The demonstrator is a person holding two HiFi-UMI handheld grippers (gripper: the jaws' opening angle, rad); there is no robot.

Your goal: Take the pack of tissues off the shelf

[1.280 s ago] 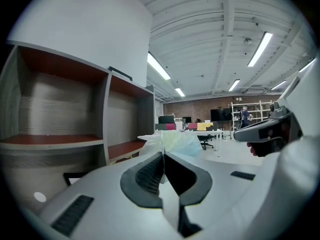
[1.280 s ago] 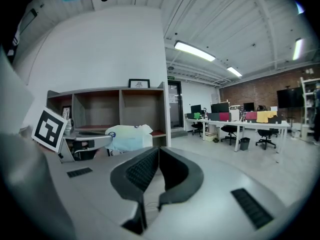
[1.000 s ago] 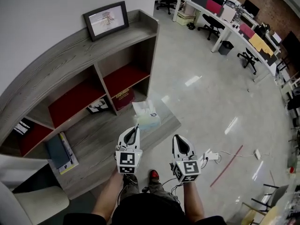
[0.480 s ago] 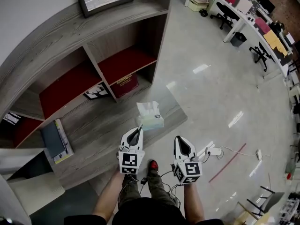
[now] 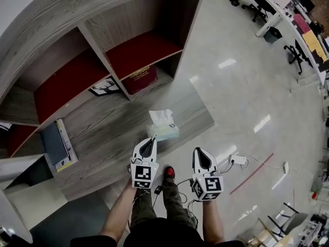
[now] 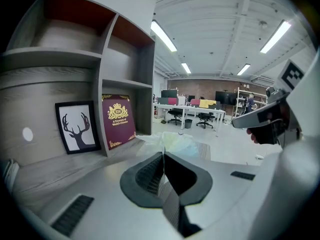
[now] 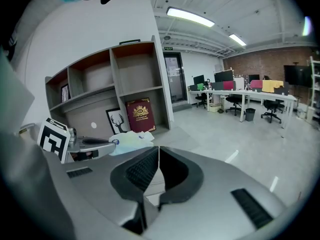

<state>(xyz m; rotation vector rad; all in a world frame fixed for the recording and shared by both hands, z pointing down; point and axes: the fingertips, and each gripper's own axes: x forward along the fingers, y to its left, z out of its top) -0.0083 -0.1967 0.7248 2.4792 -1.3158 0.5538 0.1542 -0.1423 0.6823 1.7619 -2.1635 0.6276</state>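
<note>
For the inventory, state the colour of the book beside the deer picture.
The book is maroon with gold print; left gripper view shows it best.

I count two tools: the left hand-held gripper (image 5: 151,139) and the right hand-held gripper (image 5: 197,151). There is one shelf (image 5: 103,133). On it I make out one pack of tissues (image 5: 163,125), one maroon book (image 5: 142,80) standing up, one framed deer picture (image 5: 105,87), and one dark book (image 5: 51,144) lying flat on a paler one. Out on the floor are one white power strip (image 5: 237,160) and one red line (image 5: 251,174). By the far desks, a near office chair (image 5: 264,1) and a farther office chair (image 5: 295,55) make two.
</note>
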